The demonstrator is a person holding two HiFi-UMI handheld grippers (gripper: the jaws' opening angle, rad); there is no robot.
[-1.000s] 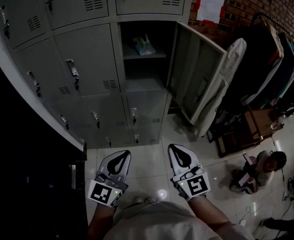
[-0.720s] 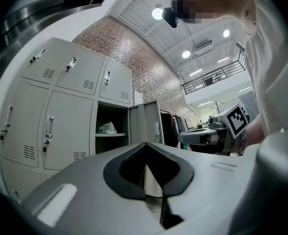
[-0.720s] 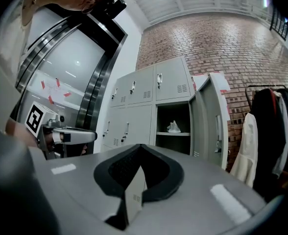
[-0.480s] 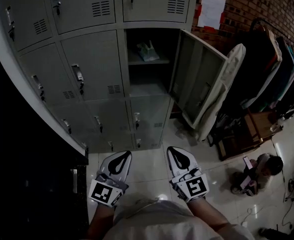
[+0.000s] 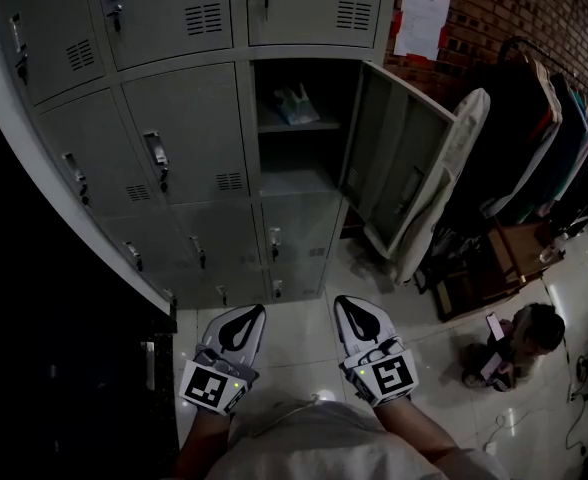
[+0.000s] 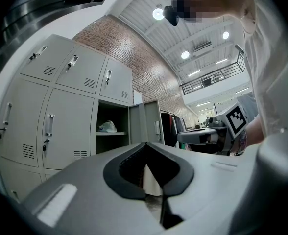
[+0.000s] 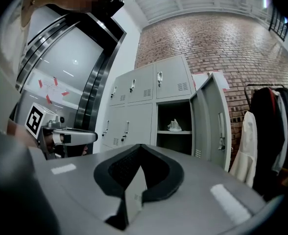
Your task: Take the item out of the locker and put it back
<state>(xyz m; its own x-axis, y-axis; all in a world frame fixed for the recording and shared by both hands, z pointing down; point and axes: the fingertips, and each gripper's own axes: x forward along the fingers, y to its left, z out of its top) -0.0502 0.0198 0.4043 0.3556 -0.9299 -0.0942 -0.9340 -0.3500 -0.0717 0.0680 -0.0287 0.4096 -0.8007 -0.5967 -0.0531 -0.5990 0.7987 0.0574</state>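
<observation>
Glossy floor (image 5: pixel 296 320), perhaps tiled; brick wall (image 5: pixel 559 13) — left tool (image 5: pixel 246 311), right tool (image 5: pixel 346 301) both clenched empty.

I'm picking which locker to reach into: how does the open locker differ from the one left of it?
The open locker has its door swung out right; the left locker is shut. The open locker shows a shelf with a pale item; the left locker hides its contents. Both are grey metal.
</observation>
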